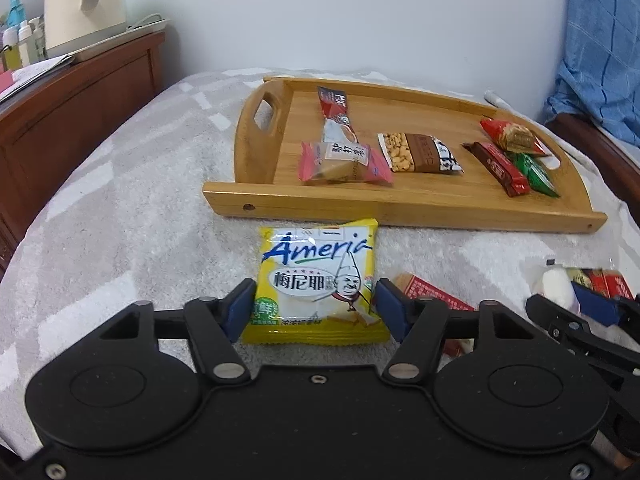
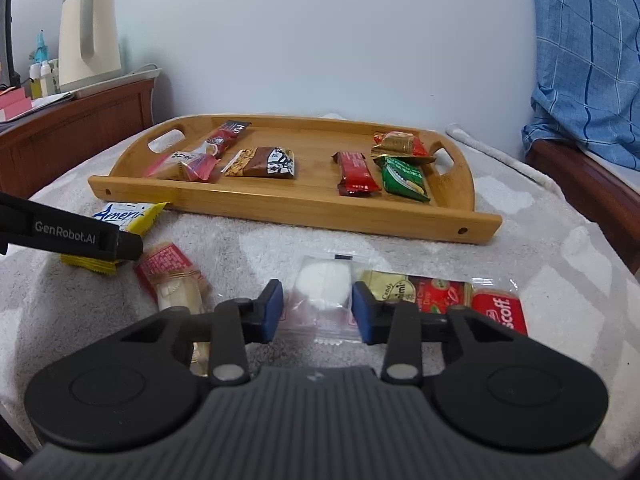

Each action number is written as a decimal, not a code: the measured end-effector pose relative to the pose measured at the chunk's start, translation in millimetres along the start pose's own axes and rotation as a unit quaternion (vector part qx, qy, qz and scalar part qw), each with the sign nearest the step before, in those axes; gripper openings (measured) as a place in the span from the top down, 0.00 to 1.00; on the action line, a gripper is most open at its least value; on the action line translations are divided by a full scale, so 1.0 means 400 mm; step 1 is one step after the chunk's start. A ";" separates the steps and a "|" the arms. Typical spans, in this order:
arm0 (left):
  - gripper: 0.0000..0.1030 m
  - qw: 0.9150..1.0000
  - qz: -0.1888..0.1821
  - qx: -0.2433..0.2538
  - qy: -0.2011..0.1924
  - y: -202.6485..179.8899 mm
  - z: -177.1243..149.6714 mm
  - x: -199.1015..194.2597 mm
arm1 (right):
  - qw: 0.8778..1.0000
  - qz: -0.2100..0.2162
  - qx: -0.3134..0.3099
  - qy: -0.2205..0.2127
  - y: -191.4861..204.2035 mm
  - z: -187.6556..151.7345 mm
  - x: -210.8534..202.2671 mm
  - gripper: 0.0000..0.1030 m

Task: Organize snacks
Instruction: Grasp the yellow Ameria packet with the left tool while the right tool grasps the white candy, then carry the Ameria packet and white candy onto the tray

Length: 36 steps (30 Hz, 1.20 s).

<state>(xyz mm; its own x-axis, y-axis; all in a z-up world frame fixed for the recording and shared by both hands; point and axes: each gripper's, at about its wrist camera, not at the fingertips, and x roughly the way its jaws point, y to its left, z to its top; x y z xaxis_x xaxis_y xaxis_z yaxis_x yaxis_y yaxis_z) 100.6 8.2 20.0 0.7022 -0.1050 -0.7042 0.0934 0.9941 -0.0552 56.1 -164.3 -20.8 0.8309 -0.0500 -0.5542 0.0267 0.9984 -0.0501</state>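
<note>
A wooden tray (image 1: pixel 344 208) (image 2: pixel 280 208) lies on the grey blanket and holds several wrapped snacks. In the left wrist view my left gripper (image 1: pixel 316 310) is open, its blue pads on either side of a yellow Ameria packet (image 1: pixel 318 276) lying in front of the tray; the packet also shows in the right wrist view (image 2: pixel 120 214). In the right wrist view my right gripper (image 2: pixel 318 312) is open around a clear packet with a white round sweet (image 2: pixel 322 284) lying on the blanket. Whether the pads touch either packet is unclear.
Loose on the blanket: a red-and-clear packet (image 2: pixel 172 276), a gold and red candy packet (image 2: pixel 420 290) and a red Biscoff packet (image 2: pixel 498 314). A wooden cabinet (image 1: pixel 80 104) with a cream kettle (image 2: pixel 90 36) stands left. A blue checked cloth (image 2: pixel 588 60) hangs right.
</note>
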 end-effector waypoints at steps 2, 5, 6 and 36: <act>0.50 1.000 -0.005 0.001 -0.002 -0.002 0.001 -0.005 | 1.000 0.001 0.002 -0.001 -0.002 0.000 0.000 0.63; 0.51 1.000 -0.003 0.019 -0.015 -0.012 0.000 -0.022 | 1.000 0.003 0.010 -0.001 -0.008 0.002 -0.004 0.64; 0.51 1.000 -0.002 0.026 -0.018 -0.016 0.001 -0.028 | 1.000 0.005 0.013 0.000 -0.011 0.004 -0.004 0.64; 0.50 0.997 -0.030 0.058 -0.040 -0.088 0.127 -0.102 | 0.993 0.030 0.110 -0.041 -0.169 0.117 -0.017 0.65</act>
<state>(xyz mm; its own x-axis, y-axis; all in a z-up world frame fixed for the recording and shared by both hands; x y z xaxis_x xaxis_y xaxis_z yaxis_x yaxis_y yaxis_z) 104.3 -23.8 86.6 0.7462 -0.1701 -0.6437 0.2146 0.9766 -0.0092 74.8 -230.0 25.2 0.8772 0.0030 -0.4802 0.0893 0.9815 0.1692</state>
